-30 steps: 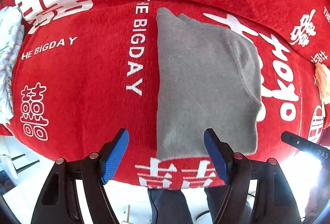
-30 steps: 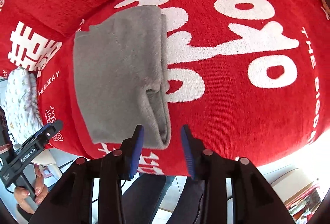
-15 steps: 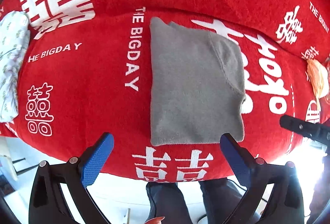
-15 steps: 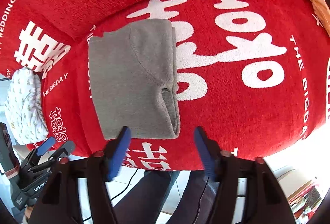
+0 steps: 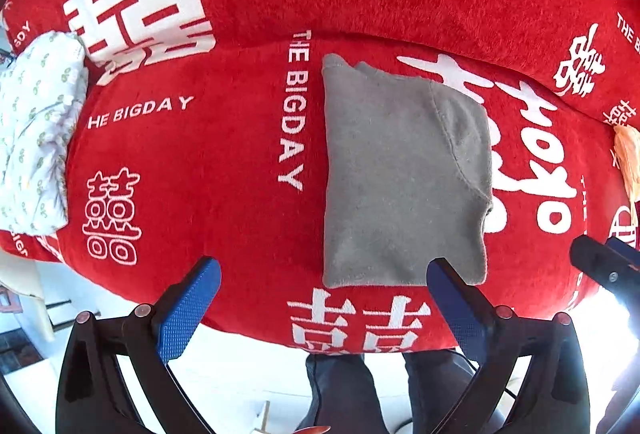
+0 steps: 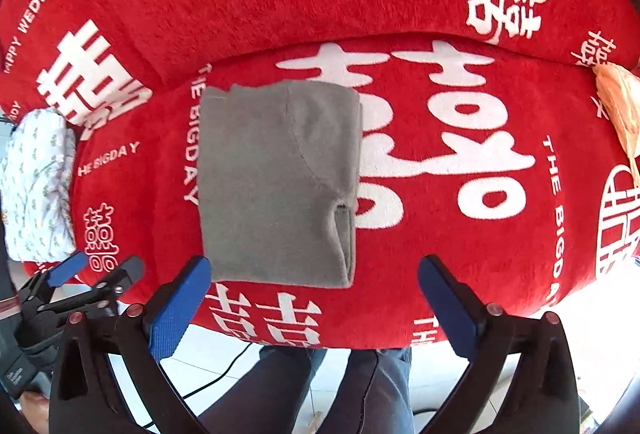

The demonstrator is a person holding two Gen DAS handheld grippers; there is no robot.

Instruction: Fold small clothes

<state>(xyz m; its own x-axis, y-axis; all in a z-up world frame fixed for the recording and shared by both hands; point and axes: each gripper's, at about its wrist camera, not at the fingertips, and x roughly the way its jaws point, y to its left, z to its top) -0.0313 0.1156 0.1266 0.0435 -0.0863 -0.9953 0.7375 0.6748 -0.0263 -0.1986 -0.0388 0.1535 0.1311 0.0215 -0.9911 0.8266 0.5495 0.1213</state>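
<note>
Lying flat on the red plush cover printed with white wedding characters and "THE BIGDAY" lettering [image 5: 224, 162], the folded grey knit garment [image 5: 400, 178] forms a neat upright rectangle near the cover's front edge, its long left side straight and parallel to one line of lettering, its right side showing a curved seam and a small stepped notch where the layers overlap. From the right wrist view the same grey garment [image 6: 276, 182] sits left of centre, with the layered fold edges stacked along its right side and a thick doubled hem at the near right corner. The left gripper [image 5: 324, 298] hangs just in front of the garment's near edge with its blue-padded fingers [image 5: 188, 310] spread wide and holding nothing; the right pad overlaps the near right corner of the garment in the picture, but whether it touches cannot be told. The right gripper [image 6: 316, 302] is likewise released, its blue pads set far apart, the left one close by the garment's near left corner. A white cloth with small green print [image 5: 36, 138] lies bunched at the cover's left end, and a pale orange cloth [image 6: 618, 106] lies at its right end, both well apart from the grey garment. Dark trousers [image 6: 340, 390] show below the cover's edge.
</note>
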